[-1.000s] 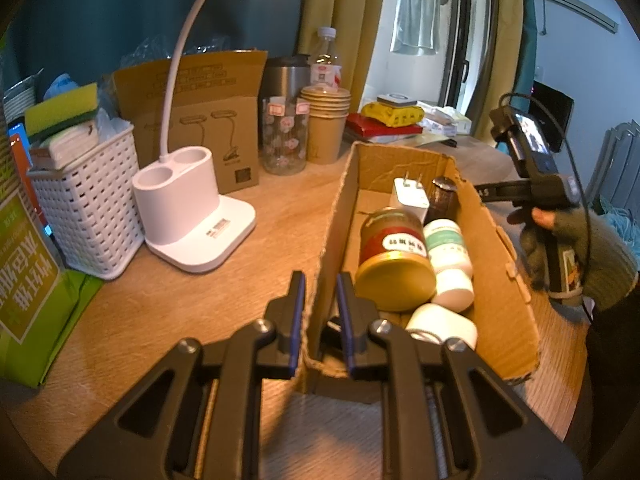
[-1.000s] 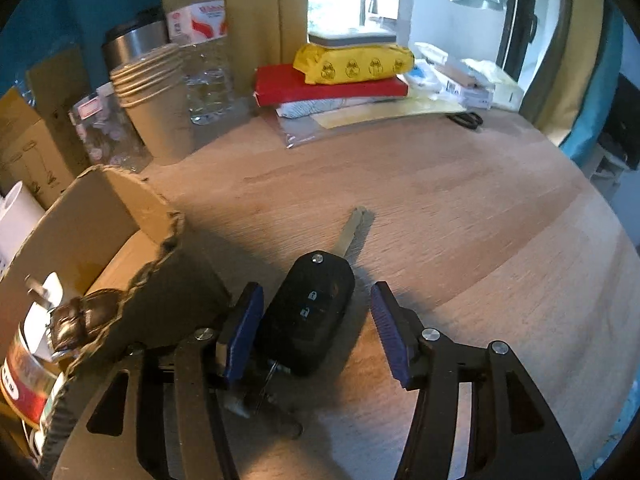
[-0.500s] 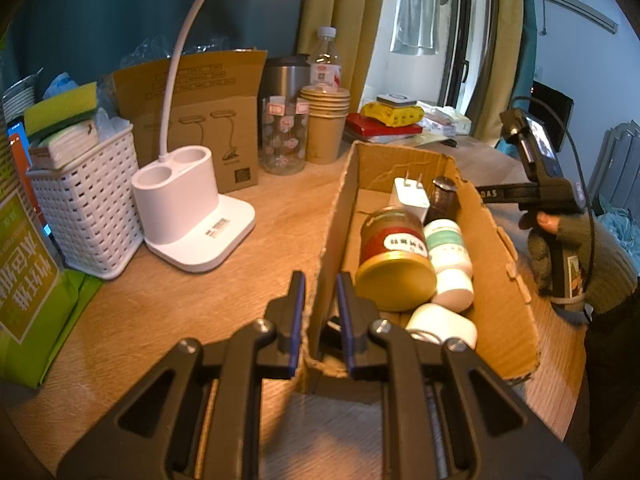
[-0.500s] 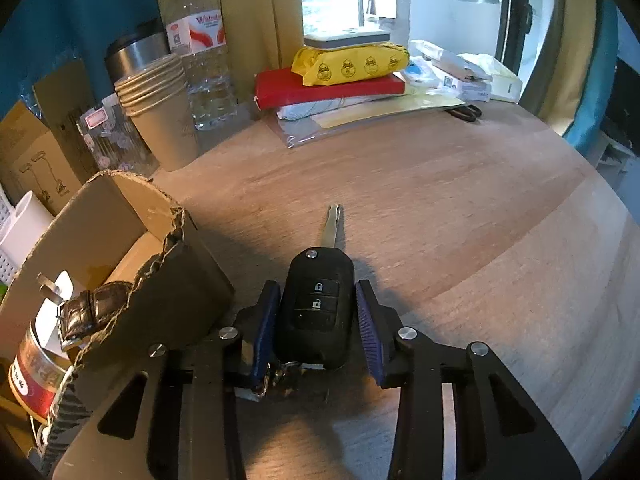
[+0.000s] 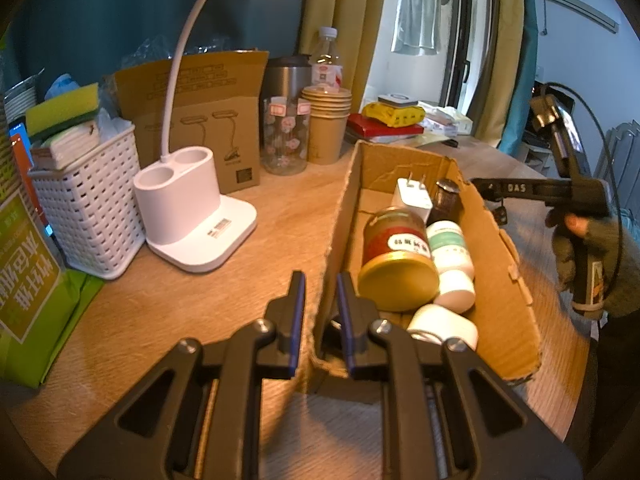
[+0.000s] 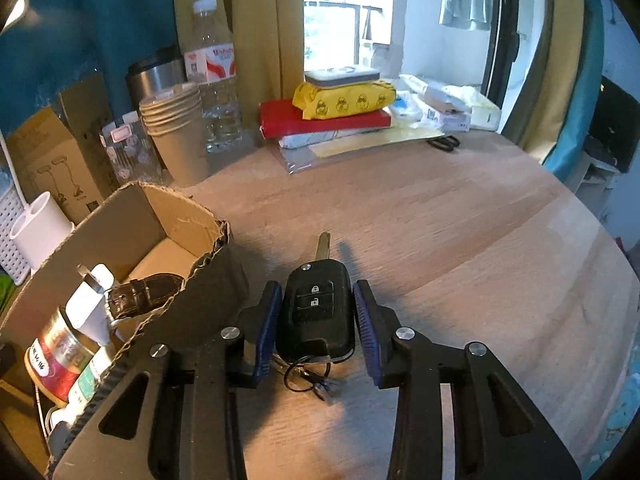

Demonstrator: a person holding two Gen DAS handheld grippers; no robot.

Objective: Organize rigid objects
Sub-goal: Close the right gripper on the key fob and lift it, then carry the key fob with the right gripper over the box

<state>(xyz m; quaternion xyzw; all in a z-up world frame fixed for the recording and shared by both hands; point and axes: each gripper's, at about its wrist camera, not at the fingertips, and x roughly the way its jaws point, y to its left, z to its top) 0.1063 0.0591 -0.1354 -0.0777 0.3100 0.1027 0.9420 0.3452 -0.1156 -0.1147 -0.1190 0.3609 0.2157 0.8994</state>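
Right gripper (image 6: 316,328) fingers clasp car key (image 6: 316,312); left gripper (image 5: 322,316) pinches cardboard box (image 5: 496,248) wall. Dangling keyring (image 6: 308,372) could snag the rim.

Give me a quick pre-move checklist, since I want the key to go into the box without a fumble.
1. Right tool shut on the car key: ok, both pads touch its black body.
2. Key ring clear of the pads: ok, it hangs loose behind the key.
3. Left tool steadying the cardboard box: ok, it clamps the near wall.
4. Free spot in the box: cannot tell; the jar, white bottle and charger crowd the middle.
5. Key lifted off the table: cannot tell.
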